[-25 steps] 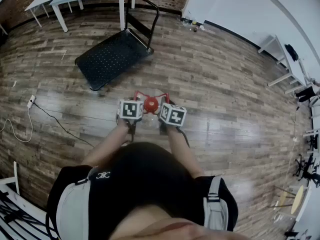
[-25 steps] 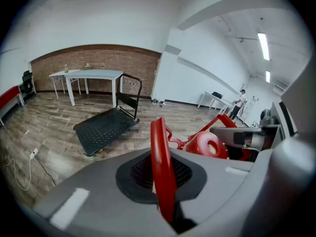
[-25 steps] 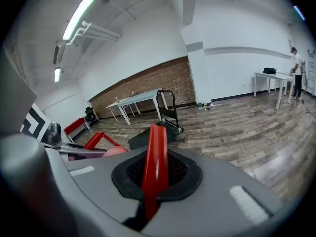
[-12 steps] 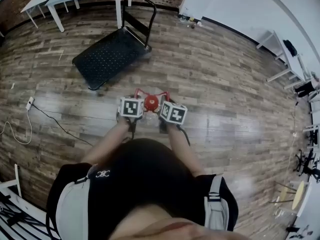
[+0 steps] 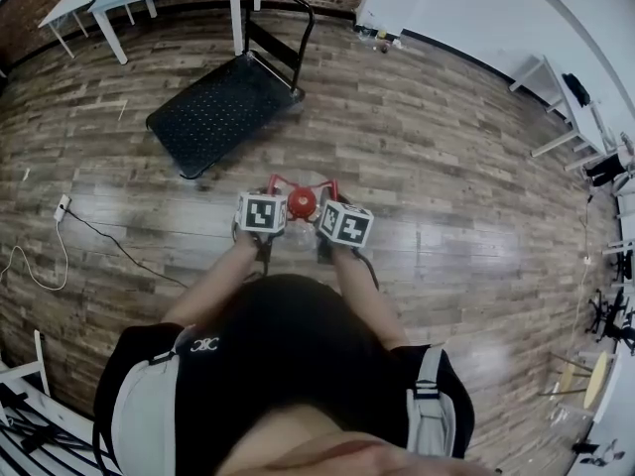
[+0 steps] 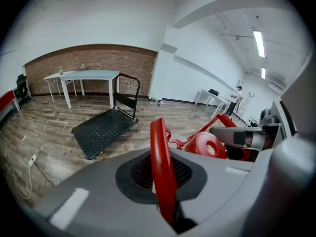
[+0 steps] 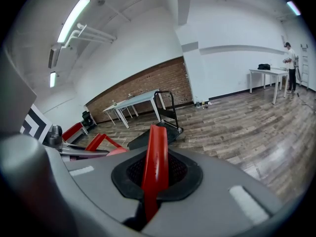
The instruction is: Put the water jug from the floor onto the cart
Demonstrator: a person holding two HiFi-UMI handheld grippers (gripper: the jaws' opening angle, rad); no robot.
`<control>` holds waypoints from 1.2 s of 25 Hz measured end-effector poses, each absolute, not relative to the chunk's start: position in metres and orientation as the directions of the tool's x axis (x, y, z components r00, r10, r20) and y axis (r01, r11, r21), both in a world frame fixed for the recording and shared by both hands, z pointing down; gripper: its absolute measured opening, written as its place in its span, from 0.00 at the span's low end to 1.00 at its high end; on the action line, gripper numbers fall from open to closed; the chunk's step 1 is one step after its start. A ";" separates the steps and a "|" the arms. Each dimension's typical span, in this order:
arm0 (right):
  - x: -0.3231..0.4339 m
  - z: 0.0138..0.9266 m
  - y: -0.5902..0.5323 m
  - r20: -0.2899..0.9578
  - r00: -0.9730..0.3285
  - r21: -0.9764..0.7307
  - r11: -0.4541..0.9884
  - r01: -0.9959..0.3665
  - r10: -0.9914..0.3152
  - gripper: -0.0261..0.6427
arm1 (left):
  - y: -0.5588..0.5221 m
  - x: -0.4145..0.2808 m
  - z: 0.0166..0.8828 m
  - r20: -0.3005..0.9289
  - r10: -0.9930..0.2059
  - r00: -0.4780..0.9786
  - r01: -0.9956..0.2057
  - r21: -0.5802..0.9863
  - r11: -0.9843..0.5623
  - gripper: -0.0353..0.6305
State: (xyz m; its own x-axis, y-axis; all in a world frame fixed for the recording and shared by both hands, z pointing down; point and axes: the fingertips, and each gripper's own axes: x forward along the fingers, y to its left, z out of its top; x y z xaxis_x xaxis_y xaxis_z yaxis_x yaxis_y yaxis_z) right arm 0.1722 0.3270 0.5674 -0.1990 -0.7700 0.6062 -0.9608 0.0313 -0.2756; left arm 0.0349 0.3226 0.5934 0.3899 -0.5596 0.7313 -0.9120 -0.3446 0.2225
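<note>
Little has shifted over the last second. In the head view the left gripper and right gripper stay side by side at centre. The water jug sits between them (only its red top shows). The cart stands well apart at eleven o'clock.

In the left gripper view the jaws are nearly closed, pinching the jug's red handle.

In the right gripper view the jaws are likewise clamped on the red handle, with the cart at twelve o'clock.

Water jug: cap and handle frame red. Cart: black deck with a dotted perforation pattern, black push bar. Left hand-held gripper and right hand-held gripper: grey bodies, cubes bearing black-and-white square markers. Floor: brown wood planks, streaked grain. Brick wall: red-brown.
</note>
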 end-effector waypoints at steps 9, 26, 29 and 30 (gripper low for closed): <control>0.138 0.562 0.330 0.576 -0.167 -0.278 0.001 -0.961 -0.800 0.06 | 0.320 -0.001 0.596 0.718 -0.556 0.419 -0.898 0.234 -0.373 0.06; 0.098 0.581 0.286 0.586 -0.235 -0.302 0.060 -0.951 -0.775 0.07 | 0.284 -0.039 0.614 0.741 -0.555 0.378 -0.919 0.231 -0.318 0.06; 0.096 0.587 0.262 0.594 -0.258 -0.306 0.083 -0.948 -0.762 0.07 | 0.262 -0.042 0.619 0.746 -0.561 0.359 -0.928 0.224 -0.297 0.06; 0.097 0.589 0.254 0.596 -0.265 -0.309 0.088 -0.947 -0.758 0.07 | 0.254 -0.042 0.620 0.748 -0.562 0.353 -0.931 0.220 -0.292 0.06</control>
